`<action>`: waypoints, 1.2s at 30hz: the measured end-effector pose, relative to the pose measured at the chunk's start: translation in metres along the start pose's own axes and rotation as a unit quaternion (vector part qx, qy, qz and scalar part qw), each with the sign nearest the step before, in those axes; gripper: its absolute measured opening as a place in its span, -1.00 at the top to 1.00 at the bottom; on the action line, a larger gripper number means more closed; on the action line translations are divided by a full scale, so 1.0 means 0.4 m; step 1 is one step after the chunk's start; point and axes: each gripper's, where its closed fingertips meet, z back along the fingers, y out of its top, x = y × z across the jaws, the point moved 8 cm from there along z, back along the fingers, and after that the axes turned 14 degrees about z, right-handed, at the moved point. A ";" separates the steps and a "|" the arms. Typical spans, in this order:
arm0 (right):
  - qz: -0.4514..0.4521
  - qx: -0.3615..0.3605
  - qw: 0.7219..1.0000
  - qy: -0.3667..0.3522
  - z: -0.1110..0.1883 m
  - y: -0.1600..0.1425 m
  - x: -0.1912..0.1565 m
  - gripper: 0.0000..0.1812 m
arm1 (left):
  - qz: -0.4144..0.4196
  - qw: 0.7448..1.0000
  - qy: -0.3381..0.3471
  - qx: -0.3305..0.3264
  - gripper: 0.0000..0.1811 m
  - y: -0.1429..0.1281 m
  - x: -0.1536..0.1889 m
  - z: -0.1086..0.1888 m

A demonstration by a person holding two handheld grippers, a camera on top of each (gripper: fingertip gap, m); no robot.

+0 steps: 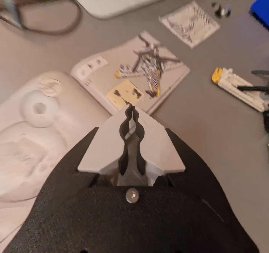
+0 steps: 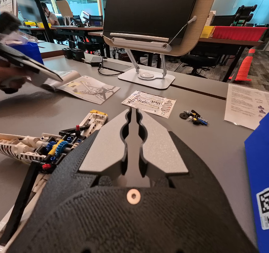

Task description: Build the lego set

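A: What's the surface like?

B: A plain grey worktop (image 2: 189, 141) in an open office, with rows of other desks, black chairs and an orange cone (image 2: 244, 67) on the carpet behind. A tablet stand (image 2: 145, 77) sits toward the worktop's far side.

A: And the lego set?

B: The part-built model (image 2: 48, 145), white with black stripes, blue gears and a yellow end, lies at the near left, just beside the right gripper (image 2: 133, 110). The open instruction booklet (image 2: 90, 90) is farther back on the left, a sticker sheet (image 2: 150, 103) to its right, and a small heap of loose pieces (image 2: 193, 117) beyond that.

A: Jaws?

B: The right gripper's are nearly together with a thin gap, holding nothing. The left gripper (image 1: 131, 107) hangs over the booklet's near edge, tips pressed together; the blur hides whether anything is between them.

A: Room to move?

B: Bare worktop lies ahead of the right gripper. A blue bin (image 2: 257, 173) crowds the right edge, with a printed sheet (image 2: 244, 105) behind it.
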 end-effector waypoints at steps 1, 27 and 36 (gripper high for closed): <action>-0.001 0.001 1.000 0.000 0.001 0.000 0.001 0.96 | 0.006 0.999 0.008 0.046 1.00 0.021 -0.014 0.035; -0.026 -0.038 0.996 -0.073 0.015 -0.042 0.058 0.98 | 0.141 0.925 0.351 0.016 1.00 -0.097 -0.317 0.648; -0.034 -0.032 0.997 -0.068 0.015 -0.044 0.055 0.98 | 0.110 0.905 0.246 0.330 1.00 -0.018 -0.203 0.845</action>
